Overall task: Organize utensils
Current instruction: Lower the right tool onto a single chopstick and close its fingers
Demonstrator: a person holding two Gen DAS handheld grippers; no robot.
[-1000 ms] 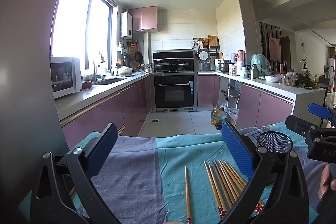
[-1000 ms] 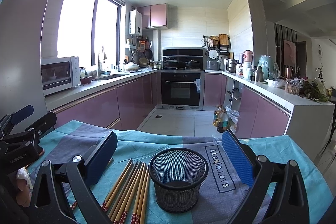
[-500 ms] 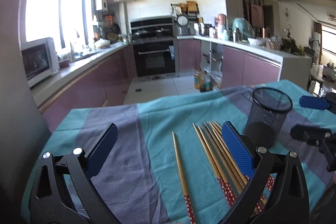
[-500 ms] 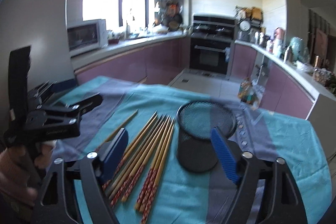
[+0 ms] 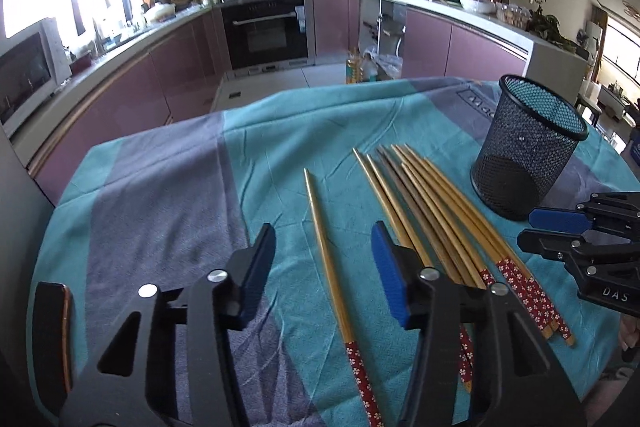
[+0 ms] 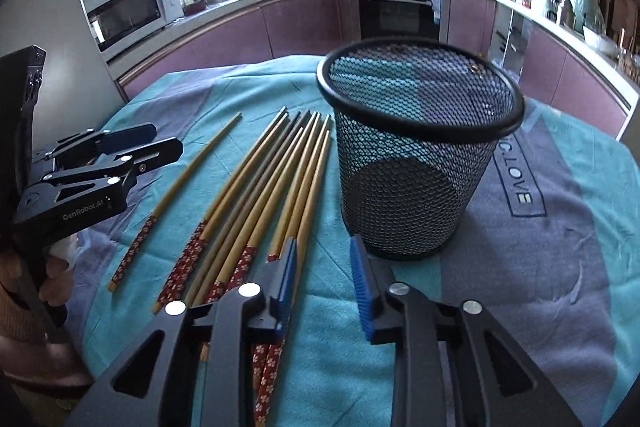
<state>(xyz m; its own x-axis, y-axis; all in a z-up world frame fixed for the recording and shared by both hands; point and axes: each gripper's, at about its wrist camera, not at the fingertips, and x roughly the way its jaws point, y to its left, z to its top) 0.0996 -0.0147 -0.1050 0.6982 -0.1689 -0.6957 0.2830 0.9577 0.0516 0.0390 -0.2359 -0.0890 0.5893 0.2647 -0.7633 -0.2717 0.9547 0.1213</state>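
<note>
Several wooden chopsticks with red patterned ends lie side by side on the cloth, also in the right wrist view. One single chopstick lies apart to their left. A black mesh cup stands upright and empty to their right. My left gripper is open, hovering over the single chopstick. My right gripper is open and empty, low over the red ends of the bundle, just in front of the cup.
The table wears a teal and grey cloth with printed lettering right of the cup. Its far edge drops to the kitchen floor. Purple cabinets, an oven and a microwave stand beyond.
Both grippers have tilted down and moved in low over the table. Both sets of jaws have narrowed but stay open. The chopsticks and cup have not moved.
</note>
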